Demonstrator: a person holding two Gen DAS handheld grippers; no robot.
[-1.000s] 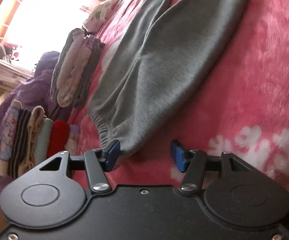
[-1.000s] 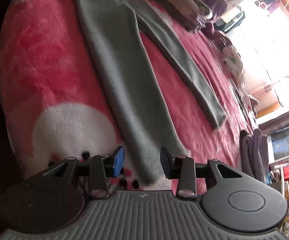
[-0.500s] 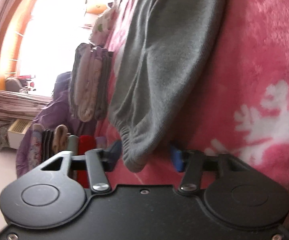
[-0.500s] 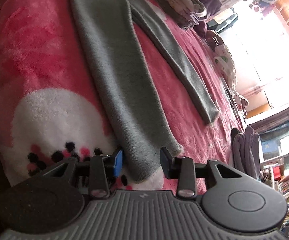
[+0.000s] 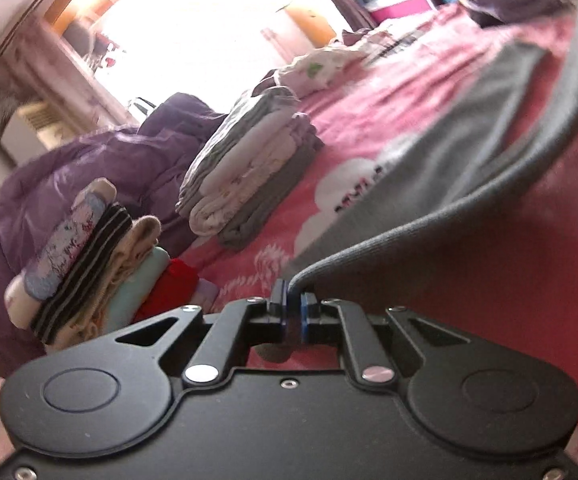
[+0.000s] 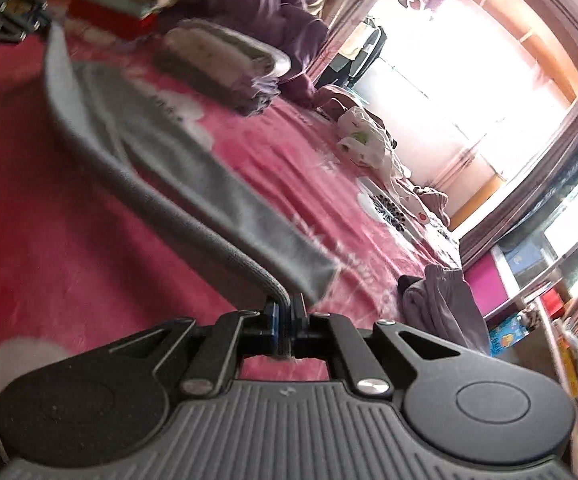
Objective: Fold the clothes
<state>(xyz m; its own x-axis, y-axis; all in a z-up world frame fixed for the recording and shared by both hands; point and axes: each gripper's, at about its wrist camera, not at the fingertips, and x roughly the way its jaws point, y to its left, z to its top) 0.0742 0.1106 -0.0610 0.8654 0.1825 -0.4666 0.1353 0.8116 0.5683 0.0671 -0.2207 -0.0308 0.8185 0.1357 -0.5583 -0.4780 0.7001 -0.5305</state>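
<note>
We saw a plush, fuzzy pink blanket (image 5: 369, 128) covering the bed, its pile soft and matt. The grey trousers (image 5: 469, 152) were a knitted fleece cloth, matt, with a finely ribbed edge where the left tongs (image 5: 293, 304) pinched them. Those tongs were matt black plastic with blue rubbery pads (image 5: 307, 312) and shiny metal screw heads. The right tongs (image 6: 285, 316) had the same matt black arms, and their body behind bore a ribbed grey surface. The folded stack (image 5: 249, 168) looked like soft cotton cloth. The purple quilt (image 5: 89, 176) had a faint satin sheen. The window frame (image 6: 545, 44) looked like varnished wood.
</note>
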